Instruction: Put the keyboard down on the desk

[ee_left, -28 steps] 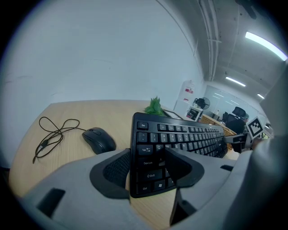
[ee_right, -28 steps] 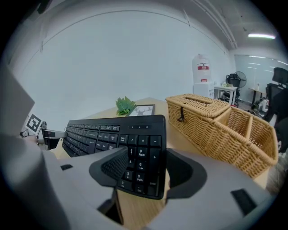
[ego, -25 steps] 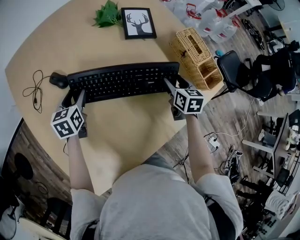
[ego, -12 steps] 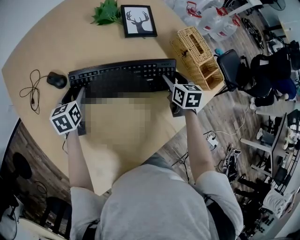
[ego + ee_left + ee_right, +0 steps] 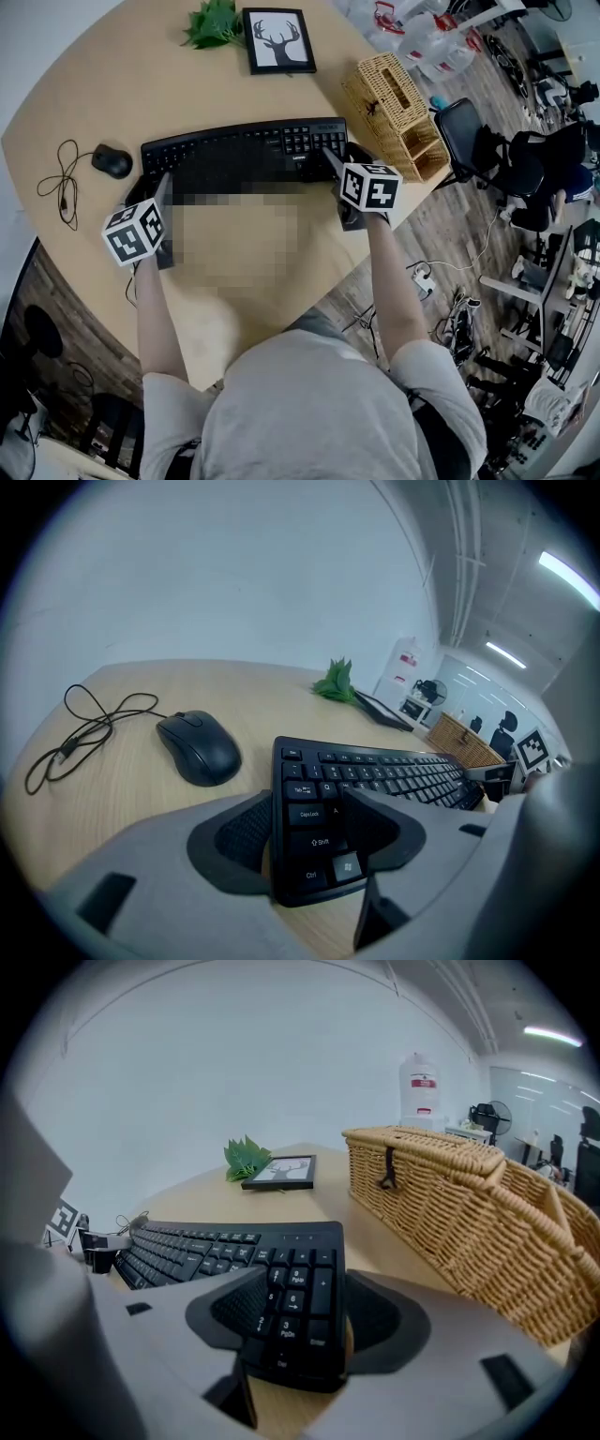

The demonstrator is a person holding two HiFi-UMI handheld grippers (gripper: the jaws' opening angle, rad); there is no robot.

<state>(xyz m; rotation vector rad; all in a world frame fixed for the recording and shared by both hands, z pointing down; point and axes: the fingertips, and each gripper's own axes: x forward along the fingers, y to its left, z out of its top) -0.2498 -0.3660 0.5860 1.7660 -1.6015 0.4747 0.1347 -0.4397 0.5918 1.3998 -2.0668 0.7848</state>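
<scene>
Keyboard (image 5: 244, 150) had edged away from the mouse (image 5: 112, 161) since a second earlier; left gripper (image 5: 314, 829) and right gripper (image 5: 295, 1321) each pinched one end; it lay low at the desk (image 5: 112, 84), contact unclear; we judged placing nearly done; next: settle flat, release.

A pale wooden desk (image 5: 94, 84) stands on plank floor (image 5: 441, 234) beside a black office chair (image 5: 459, 136), under ceiling strip lights (image 5: 567, 574).

Bright, even indoor light; a ceiling strip light (image 5: 562, 569) glares. The keyboard (image 5: 246, 145) casts a faint shadow on the desk (image 5: 94, 84). Both gripper views bulge fisheye, corners black; mosaic blurs the head view's middle.
</scene>
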